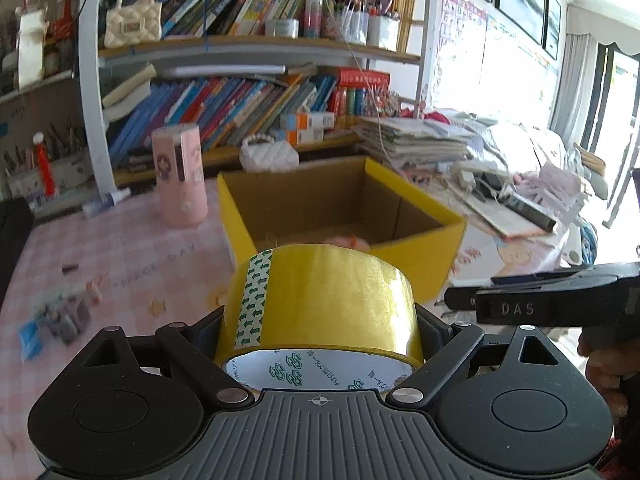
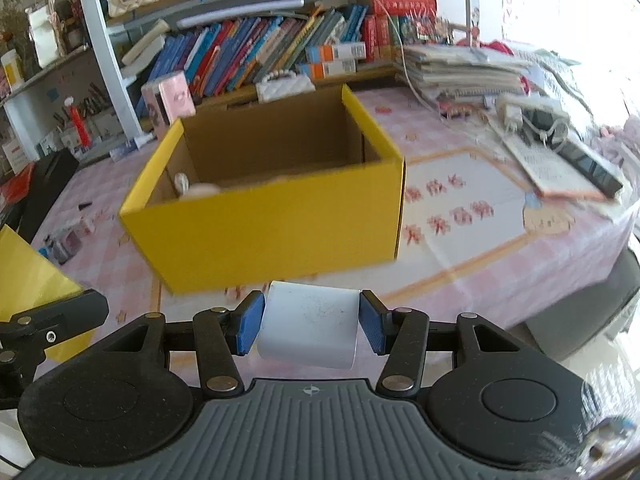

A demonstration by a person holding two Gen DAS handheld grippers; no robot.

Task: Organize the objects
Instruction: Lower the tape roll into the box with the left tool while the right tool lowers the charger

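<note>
Meanwhile, left tongs (image 1: 320, 320) clamp a stiff, light packing-tape roll (image 1: 320, 304) across its slick rim; right tongs (image 2: 311, 326) pinch a white block (image 2: 308, 326); yellow cardboard box (image 2: 280, 224) waits at twelve o'clock.

The box (image 2: 276, 216) sits on the table (image 2: 480, 248), before the bookshelf (image 2: 280, 48).

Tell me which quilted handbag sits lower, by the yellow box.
The white quilted handbag with the bead handle, on the lowest shelf just behind the yellow box. The cream one stands on the upper shelf.
</note>
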